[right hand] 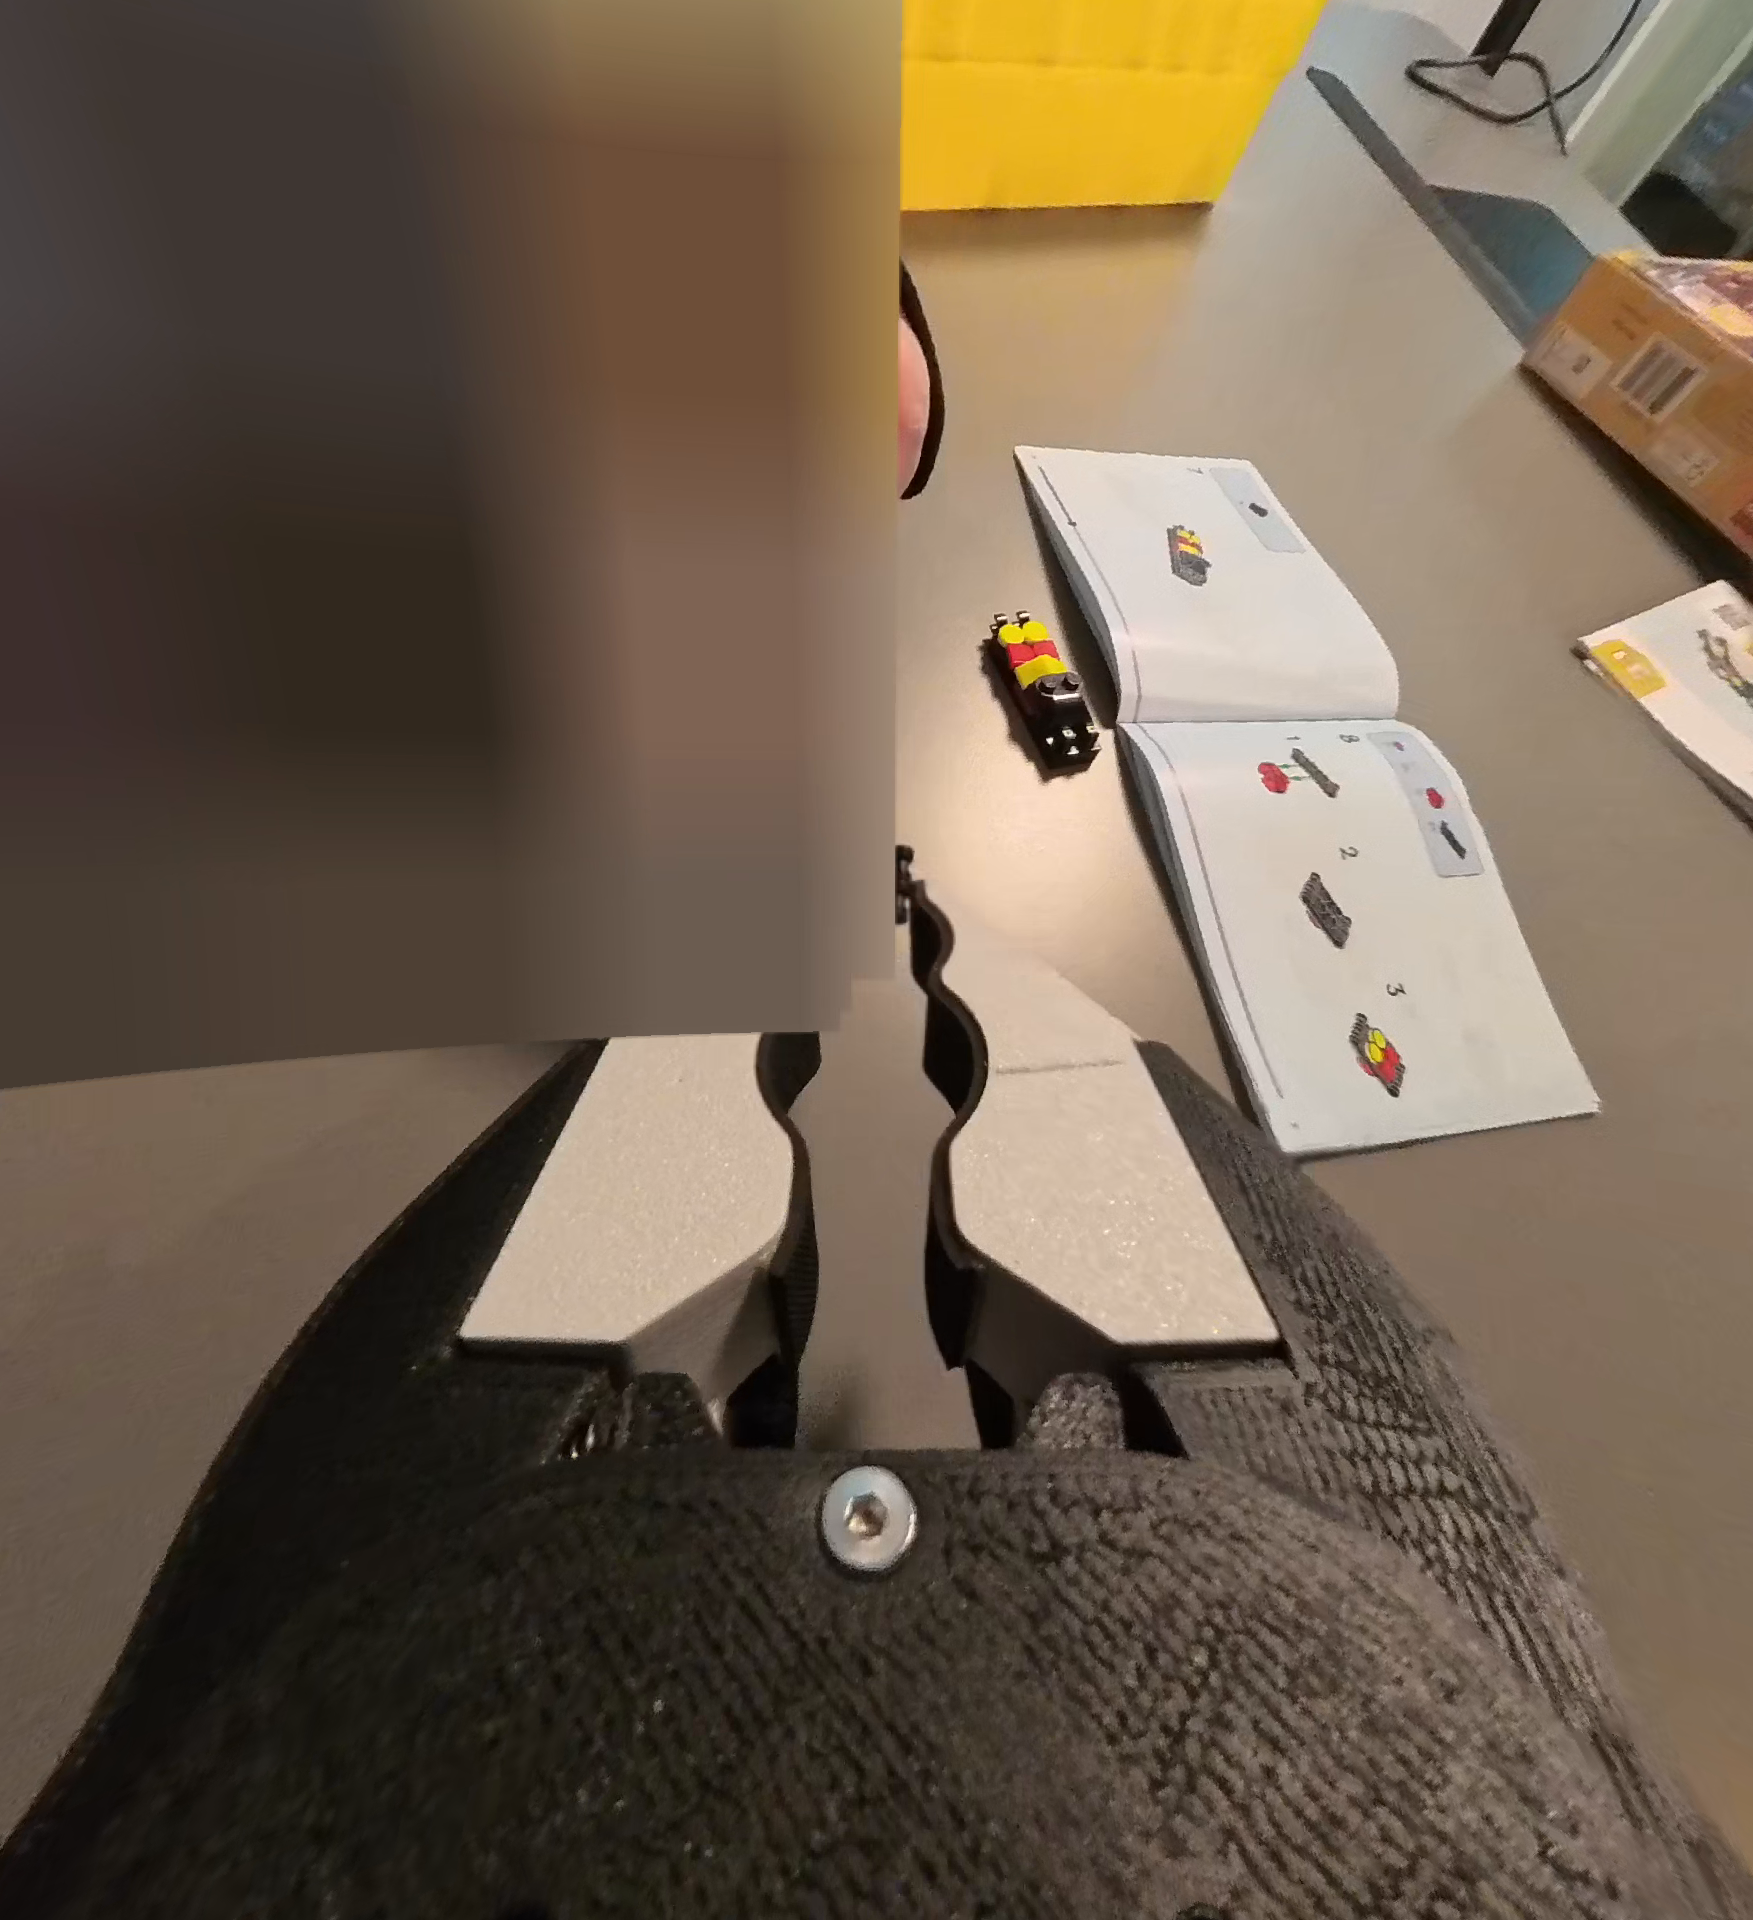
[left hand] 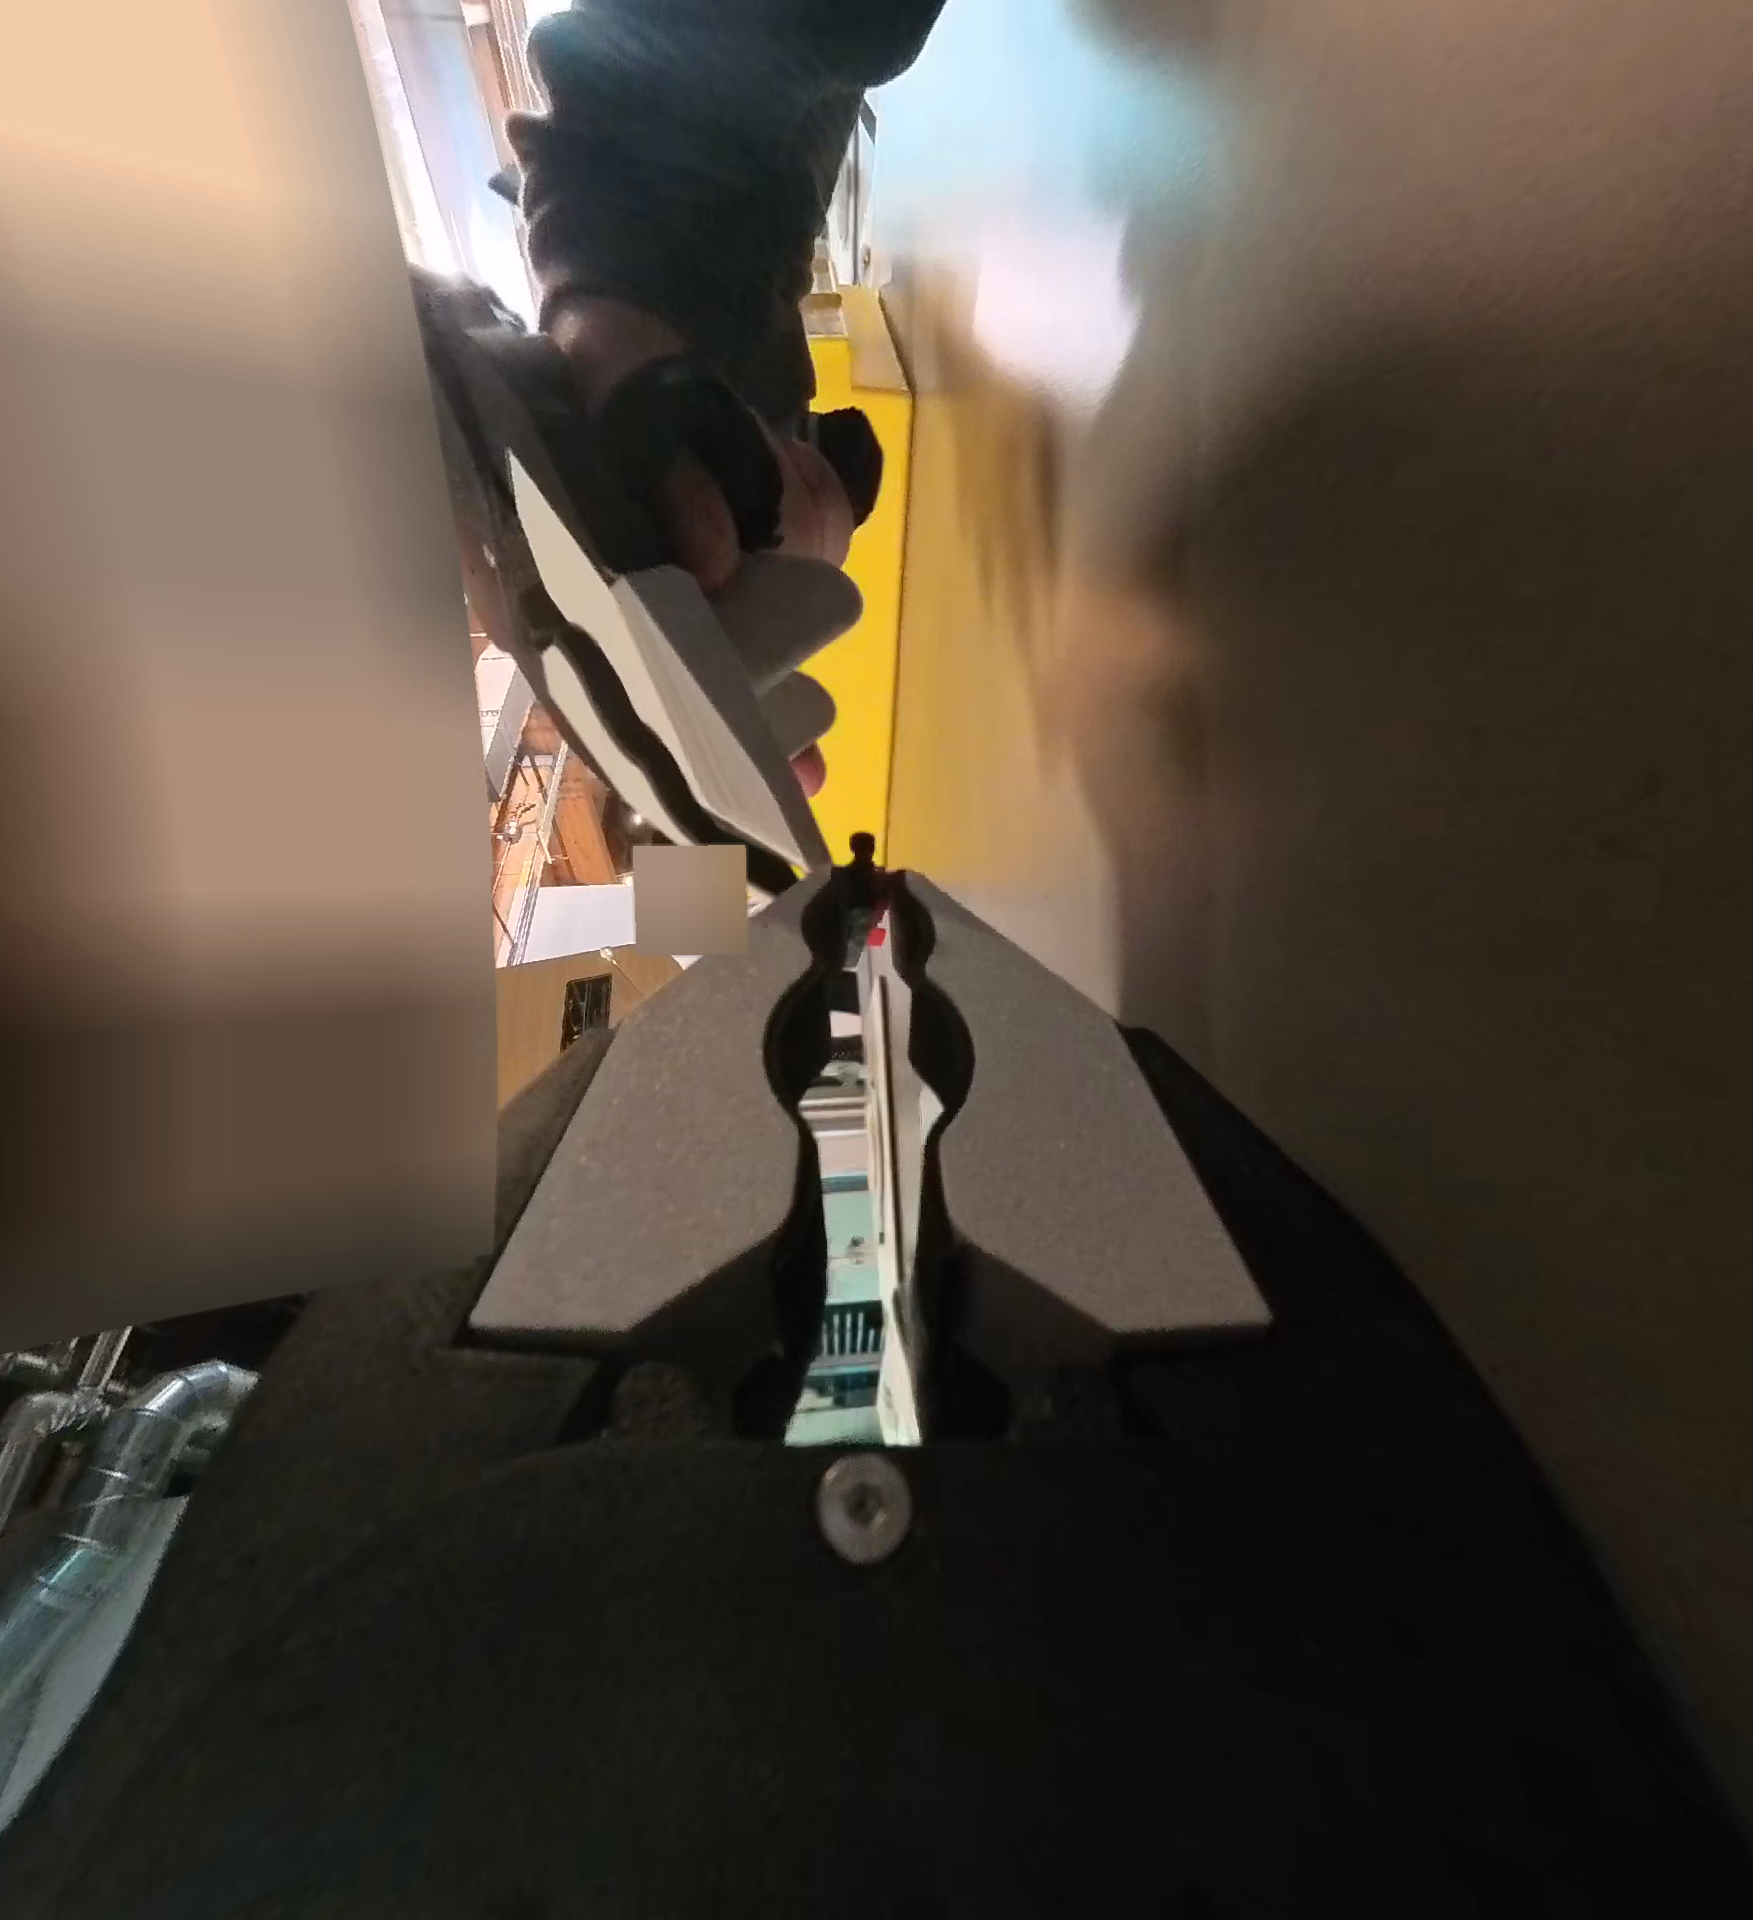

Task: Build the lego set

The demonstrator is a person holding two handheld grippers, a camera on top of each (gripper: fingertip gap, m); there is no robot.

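My left gripper [left hand: 864, 904] is shut on a small black piece with a red part [left hand: 859, 868], held in the air with a black peg poking out past the tips. My right gripper [left hand: 815, 850], held by a hand [left hand: 726, 499], comes in from the upper left, and its tip meets that piece. In the right wrist view my right gripper [right hand: 882, 914] has its jaws nearly together. A blurred patch hides its left fingertip. A bit of black piece [right hand: 903, 873] shows at the tip. A black, red and yellow lego build [right hand: 1041, 686] lies on the grey table [right hand: 1163, 343].
An open instruction booklet [right hand: 1267, 790] lies right of the build. A second booklet [right hand: 1724, 717] and a cardboard lego box [right hand: 1682, 384] sit at the right edge. A yellow block [right hand: 1059, 104] stands at the far side of the table. My left and right fingertips are right by each other.
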